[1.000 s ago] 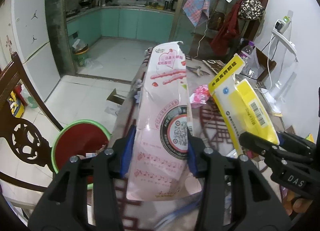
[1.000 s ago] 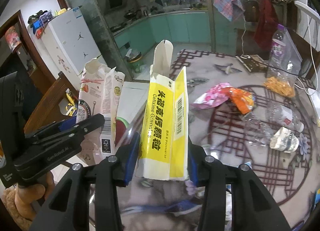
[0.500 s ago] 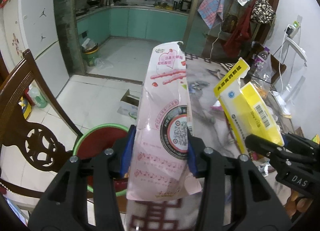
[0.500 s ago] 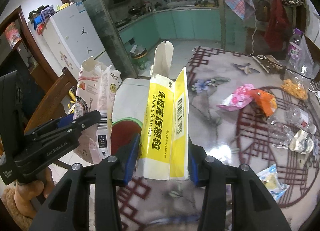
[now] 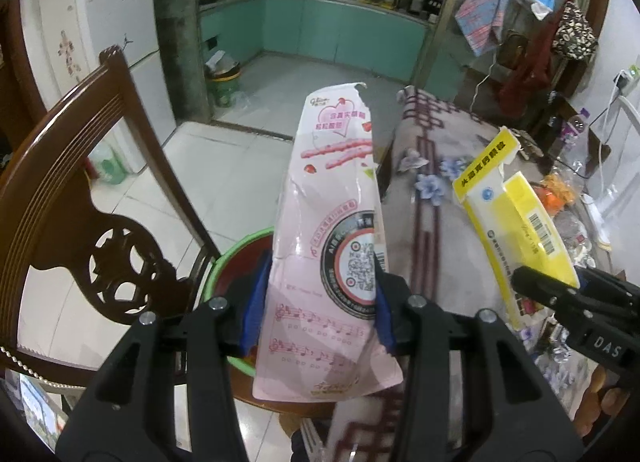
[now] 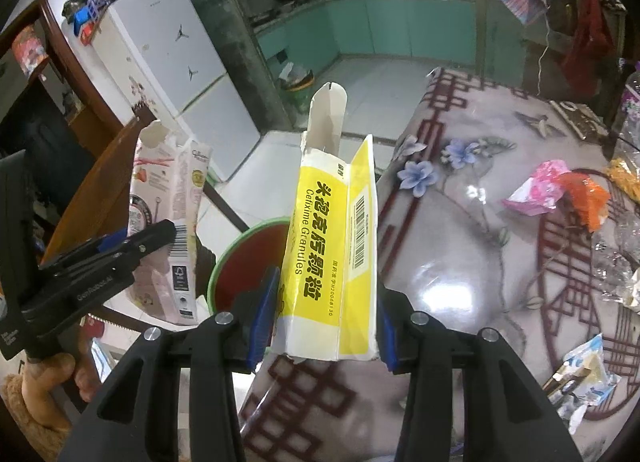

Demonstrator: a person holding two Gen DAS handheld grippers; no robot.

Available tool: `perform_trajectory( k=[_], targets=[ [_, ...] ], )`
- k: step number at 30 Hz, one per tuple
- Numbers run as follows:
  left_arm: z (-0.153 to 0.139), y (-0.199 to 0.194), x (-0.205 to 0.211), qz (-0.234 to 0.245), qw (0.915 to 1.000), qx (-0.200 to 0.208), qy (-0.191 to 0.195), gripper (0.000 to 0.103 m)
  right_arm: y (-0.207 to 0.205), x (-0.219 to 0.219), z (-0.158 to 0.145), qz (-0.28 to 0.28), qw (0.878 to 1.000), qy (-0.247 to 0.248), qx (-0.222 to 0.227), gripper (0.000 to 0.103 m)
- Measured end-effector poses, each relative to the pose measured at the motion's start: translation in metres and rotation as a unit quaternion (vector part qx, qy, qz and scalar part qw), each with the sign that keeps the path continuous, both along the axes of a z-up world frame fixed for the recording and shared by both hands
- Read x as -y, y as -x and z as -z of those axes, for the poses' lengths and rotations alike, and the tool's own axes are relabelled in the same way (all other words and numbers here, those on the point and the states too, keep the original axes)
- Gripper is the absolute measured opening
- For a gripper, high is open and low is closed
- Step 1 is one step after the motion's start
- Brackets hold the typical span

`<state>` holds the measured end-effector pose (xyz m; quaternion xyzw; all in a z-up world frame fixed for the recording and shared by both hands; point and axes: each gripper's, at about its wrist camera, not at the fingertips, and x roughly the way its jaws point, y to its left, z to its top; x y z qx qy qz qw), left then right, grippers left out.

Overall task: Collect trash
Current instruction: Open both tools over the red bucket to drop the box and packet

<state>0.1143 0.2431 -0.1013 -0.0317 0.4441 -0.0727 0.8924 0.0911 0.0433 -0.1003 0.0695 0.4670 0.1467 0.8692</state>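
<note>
My left gripper [image 5: 318,308] is shut on a torn pink snack box [image 5: 332,230], held upright over the table's left edge. Below and behind it sits a green-rimmed bin [image 5: 236,250] with a red inside. My right gripper [image 6: 326,312] is shut on an opened yellow medicine box [image 6: 332,246]; the same bin [image 6: 248,262] lies just beyond it on the left. Each view shows the other gripper at its side: the right gripper [image 5: 560,294] with the yellow box [image 5: 516,230], the left gripper [image 6: 132,246] with the pink box [image 6: 168,222].
A dark wooden chair [image 5: 88,198] stands beside the bin. The patterned table [image 6: 460,230] holds more trash: a pink and orange wrapper [image 6: 556,194], crumpled clear plastic [image 6: 616,262] and a blue-white packet [image 6: 584,366]. A white fridge [image 6: 176,62] and tiled floor [image 5: 224,174] lie beyond.
Both grippers have carried their boxes leftward off the table middle toward its edge. The bin and the chair now loom larger and closer under the boxes.
</note>
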Motion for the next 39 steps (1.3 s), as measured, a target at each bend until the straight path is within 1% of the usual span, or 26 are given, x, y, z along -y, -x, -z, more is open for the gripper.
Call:
perform_trajectory(
  k=[10,19,29,37,38,39],
  targets=[
    [0.031,-0.012,-0.027,-0.011,0.9992,-0.037,-0.012,0.044,-0.016,-0.039,0.023,-0.028,0.999,0.002,-0.031,0.042],
    [0.041,-0.023,-0.036,-0.007,0.9987,-0.049,-0.012,0.044,-0.031,-0.07,0.036,-0.049,0.998,0.012,-0.046,0.042],
    [0.055,-0.039,-0.043,-0.007,0.998,-0.063,-0.007,0.044,-0.045,-0.079,0.045,-0.052,0.997,0.021,-0.058,0.042],
    [0.058,-0.045,-0.043,-0.01,0.9977,-0.067,-0.007,0.044,-0.051,-0.082,0.045,-0.056,0.997,0.021,-0.056,0.043],
    [0.058,-0.045,-0.043,-0.013,0.9976,-0.067,-0.01,0.045,-0.052,-0.082,0.045,-0.058,0.997,0.019,-0.055,0.045],
    [0.059,-0.046,-0.044,-0.015,0.9974,-0.068,-0.014,0.051,-0.052,-0.083,0.045,-0.057,0.997,0.018,-0.055,0.053]
  ],
)
